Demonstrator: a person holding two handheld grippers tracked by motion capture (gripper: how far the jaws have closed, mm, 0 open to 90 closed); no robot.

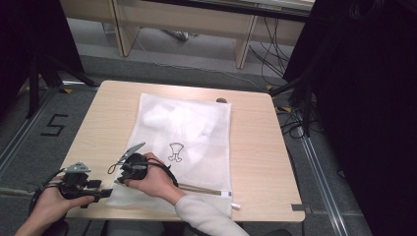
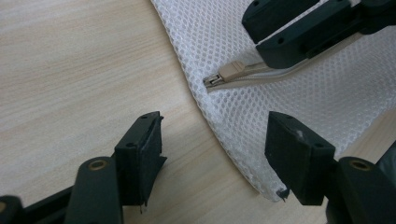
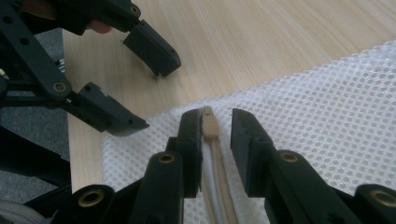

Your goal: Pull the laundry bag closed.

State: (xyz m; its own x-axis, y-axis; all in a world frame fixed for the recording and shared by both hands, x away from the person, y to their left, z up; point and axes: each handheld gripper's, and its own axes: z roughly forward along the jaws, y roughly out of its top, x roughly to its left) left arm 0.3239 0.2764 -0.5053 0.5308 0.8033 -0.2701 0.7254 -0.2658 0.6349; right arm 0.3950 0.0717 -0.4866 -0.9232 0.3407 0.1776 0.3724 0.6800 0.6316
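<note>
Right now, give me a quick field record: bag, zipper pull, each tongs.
bag: white mesh bag flat on table, holding white items
zipper pull: beige, at the bag's near left corner
right tongs: open, jaws straddling the pull, not clamped
left tongs: open, jaws either side of the bag's corner edge, gripping nothing

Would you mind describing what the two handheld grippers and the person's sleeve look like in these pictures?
Both the left gripper and the right gripper are black, with blocky rectangular jaws on linked arms joined by brass-coloured rivets. Each carries a grey three-cornered plate on top, and black cables loop from them. The person's right arm wears a light, off-white sleeve.
</note>
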